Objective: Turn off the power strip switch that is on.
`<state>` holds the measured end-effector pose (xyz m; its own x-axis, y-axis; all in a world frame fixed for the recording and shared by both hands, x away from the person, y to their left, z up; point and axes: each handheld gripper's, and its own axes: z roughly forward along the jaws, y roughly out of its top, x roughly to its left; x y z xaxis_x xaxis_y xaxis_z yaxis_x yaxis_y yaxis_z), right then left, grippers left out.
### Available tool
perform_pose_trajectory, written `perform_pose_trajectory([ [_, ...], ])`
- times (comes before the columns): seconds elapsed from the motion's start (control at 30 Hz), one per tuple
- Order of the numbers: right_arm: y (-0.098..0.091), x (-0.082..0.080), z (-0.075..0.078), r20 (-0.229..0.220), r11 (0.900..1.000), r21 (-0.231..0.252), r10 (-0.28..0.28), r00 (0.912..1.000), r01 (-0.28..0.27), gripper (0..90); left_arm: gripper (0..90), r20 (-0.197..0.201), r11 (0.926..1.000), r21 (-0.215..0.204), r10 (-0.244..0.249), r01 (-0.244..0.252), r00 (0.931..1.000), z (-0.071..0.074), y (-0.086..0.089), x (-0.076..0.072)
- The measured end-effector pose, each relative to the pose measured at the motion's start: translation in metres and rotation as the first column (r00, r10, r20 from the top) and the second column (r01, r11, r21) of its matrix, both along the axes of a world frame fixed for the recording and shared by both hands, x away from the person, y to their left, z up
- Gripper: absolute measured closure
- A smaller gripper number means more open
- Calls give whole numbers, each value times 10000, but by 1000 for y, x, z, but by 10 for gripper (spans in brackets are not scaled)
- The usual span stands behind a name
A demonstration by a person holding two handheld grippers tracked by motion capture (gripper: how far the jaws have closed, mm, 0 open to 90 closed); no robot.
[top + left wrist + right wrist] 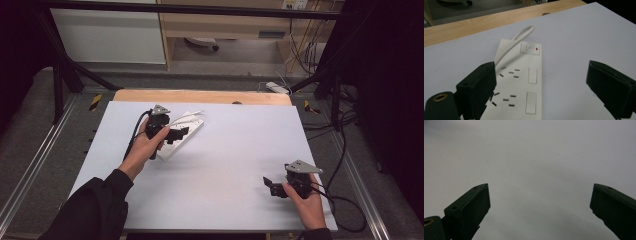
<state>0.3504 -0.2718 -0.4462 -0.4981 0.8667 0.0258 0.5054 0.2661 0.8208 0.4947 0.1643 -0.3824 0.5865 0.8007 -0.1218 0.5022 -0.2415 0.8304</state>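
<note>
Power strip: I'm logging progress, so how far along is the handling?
Done: the power strip lies flat on the white table, cord looped. In hand: nothing; the left tool hovers over it, open. The right tool waits open, apart. Left: any further handling is unclear.

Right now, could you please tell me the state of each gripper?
Left gripper: open, holding nothing, over the white power strip.
Right gripper: open, holding nothing, above the white table.
</note>
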Motion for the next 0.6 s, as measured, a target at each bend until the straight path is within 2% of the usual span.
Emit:
perform_pose_trajectory([
  [0.23,0,0,0,5,10000,0,4,10000,-4,34,96,45,9998,-124,-123,123,9999,8,3,-6],
  [0.6,0,0,0,10,10000,-11,9,10000,-9,33,82,159,9995,-94,-306,307,9994,20,13,-17],
])
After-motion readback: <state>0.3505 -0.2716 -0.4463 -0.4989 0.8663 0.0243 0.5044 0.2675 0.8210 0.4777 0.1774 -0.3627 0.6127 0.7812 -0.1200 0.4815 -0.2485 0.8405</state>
